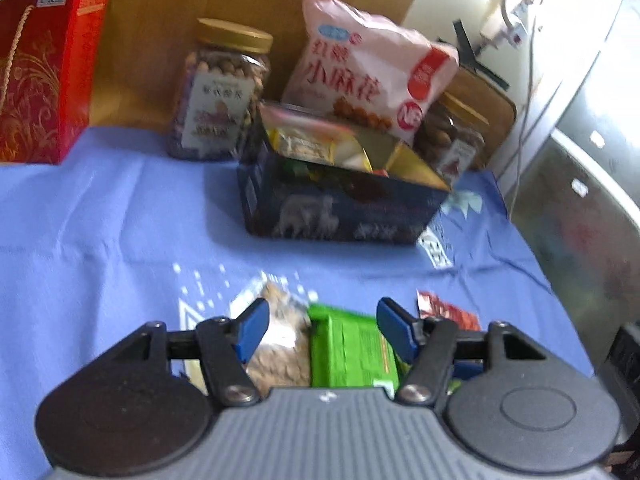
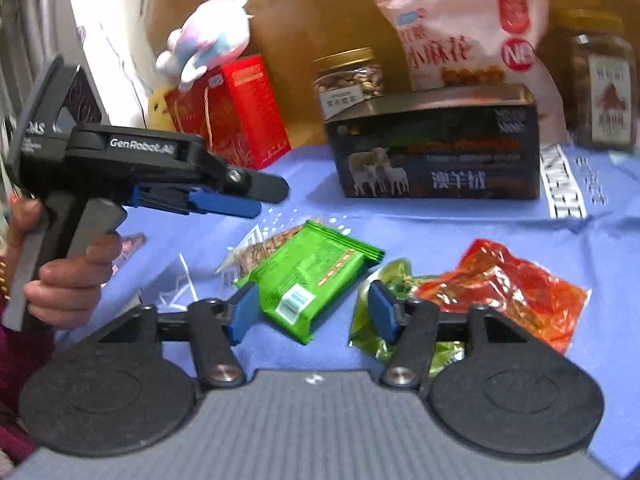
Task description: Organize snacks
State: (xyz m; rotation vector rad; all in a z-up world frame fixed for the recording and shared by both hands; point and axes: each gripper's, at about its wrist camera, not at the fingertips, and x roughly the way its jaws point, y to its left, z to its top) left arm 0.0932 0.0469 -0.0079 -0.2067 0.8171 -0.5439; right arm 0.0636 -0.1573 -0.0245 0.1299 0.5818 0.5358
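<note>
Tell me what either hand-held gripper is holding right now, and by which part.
Nothing is held. The left hand-held gripper and right hand-held gripper are both open above the flat green foil snack packet.

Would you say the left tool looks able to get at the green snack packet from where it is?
Probably yes: the left tool is open right above the green snack packet, nothing lying between, though the nut packet sits close alongside.

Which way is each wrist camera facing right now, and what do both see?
Left wrist: behind the open left tongs, low over the green packet, facing the dark box.
Right wrist: behind the open right tongs, facing the same box; the left hand shows.
Shared: green packet, box, pink bag.
</note>
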